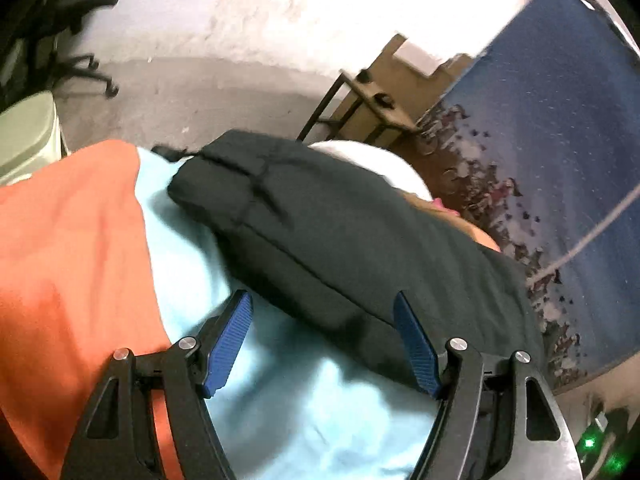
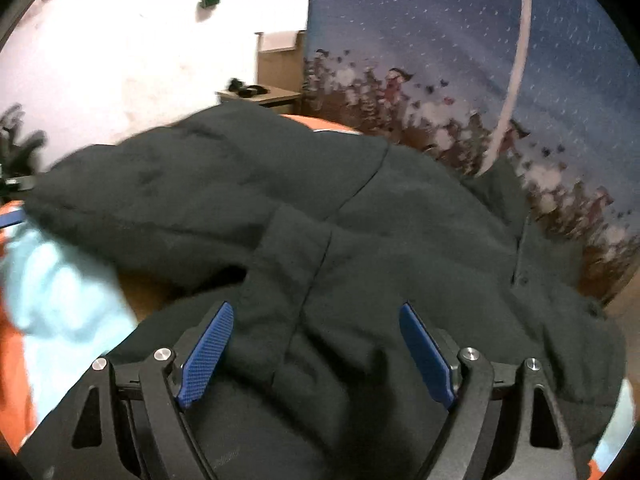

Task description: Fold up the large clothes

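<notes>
While the dark shirt (image 1: 320, 232) lies heaped across mid-frame in the left view, it fills most of the right view too (image 2: 360, 220), folded over itself with a seam and a button placket showing at right. It rests on a light blue cloth (image 1: 280, 400) with an orange cloth (image 1: 72, 260) at the left; a white item (image 1: 376, 164) peeks out behind it, upper middle. My read: the shirt is laid down mid-fold, one layer flopped over, so both tools are free to pick new edges.

Left gripper (image 1: 324, 344): jaws wide apart, nothing between the pads. The right pad overlaps the shirt's near edge in the picture; contact can't be told. The left pad sits over blue cloth.

Right gripper (image 2: 316, 356): jaws spread wide, pointing down at the shirt, nothing pinched. Fabric lies in the gap below the pads; touching or hovering, can't tell.

Blur is heavy in both views. Outward: blue patterned backdrop (image 1: 560, 140) at right, small table (image 1: 372, 108) upper middle, office chair (image 1: 80, 32) upper left.
</notes>
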`<state>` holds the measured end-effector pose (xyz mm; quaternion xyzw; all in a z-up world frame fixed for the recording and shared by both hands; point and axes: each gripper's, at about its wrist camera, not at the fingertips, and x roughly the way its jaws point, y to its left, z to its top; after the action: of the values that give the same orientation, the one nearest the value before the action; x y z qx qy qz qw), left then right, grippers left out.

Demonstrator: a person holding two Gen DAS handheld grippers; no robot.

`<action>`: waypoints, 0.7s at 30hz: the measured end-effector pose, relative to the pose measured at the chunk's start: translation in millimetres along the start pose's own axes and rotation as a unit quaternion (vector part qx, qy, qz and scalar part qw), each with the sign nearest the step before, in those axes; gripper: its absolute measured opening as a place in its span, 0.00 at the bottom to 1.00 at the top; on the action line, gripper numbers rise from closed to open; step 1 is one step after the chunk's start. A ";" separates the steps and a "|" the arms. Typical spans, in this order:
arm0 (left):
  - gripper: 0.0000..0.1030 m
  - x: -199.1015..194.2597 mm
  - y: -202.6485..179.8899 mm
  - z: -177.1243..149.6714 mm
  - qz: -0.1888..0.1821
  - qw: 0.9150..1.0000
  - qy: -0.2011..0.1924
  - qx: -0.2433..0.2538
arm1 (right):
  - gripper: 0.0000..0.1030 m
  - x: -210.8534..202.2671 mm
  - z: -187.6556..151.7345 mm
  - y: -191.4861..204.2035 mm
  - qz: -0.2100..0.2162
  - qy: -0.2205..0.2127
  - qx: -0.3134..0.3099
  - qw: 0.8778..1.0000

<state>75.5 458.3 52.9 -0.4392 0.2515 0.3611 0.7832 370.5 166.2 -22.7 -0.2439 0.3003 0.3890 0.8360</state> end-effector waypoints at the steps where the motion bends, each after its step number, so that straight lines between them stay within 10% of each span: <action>1: 0.65 1.7 7.0 3.7 -0.005 1.000 0.002 -0.010 | 0.82 8.9 1.6 2.6 -0.014 0.005 -0.002 1.000; 12: 0.63 0.0 14.9 11.0 -0.020 0.999 -0.025 -0.001 | 0.96 48.0 -18.3 -1.4 -0.043 0.005 0.027 0.999; 16: 0.24 9.7 -0.1 6.6 -0.001 0.999 -0.040 0.012 | 0.99 48.1 -19.1 -5.4 -0.041 0.002 0.036 0.999; 21: 0.08 -7.5 -36.2 6.1 0.000 0.992 -0.103 0.075 | 0.99 48.8 -18.5 -7.8 -0.030 0.006 0.037 0.999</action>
<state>99.9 448.2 79.5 -0.3397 0.1958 0.3843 0.8358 396.2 174.5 -68.1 -0.2237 0.3121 0.3508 0.8541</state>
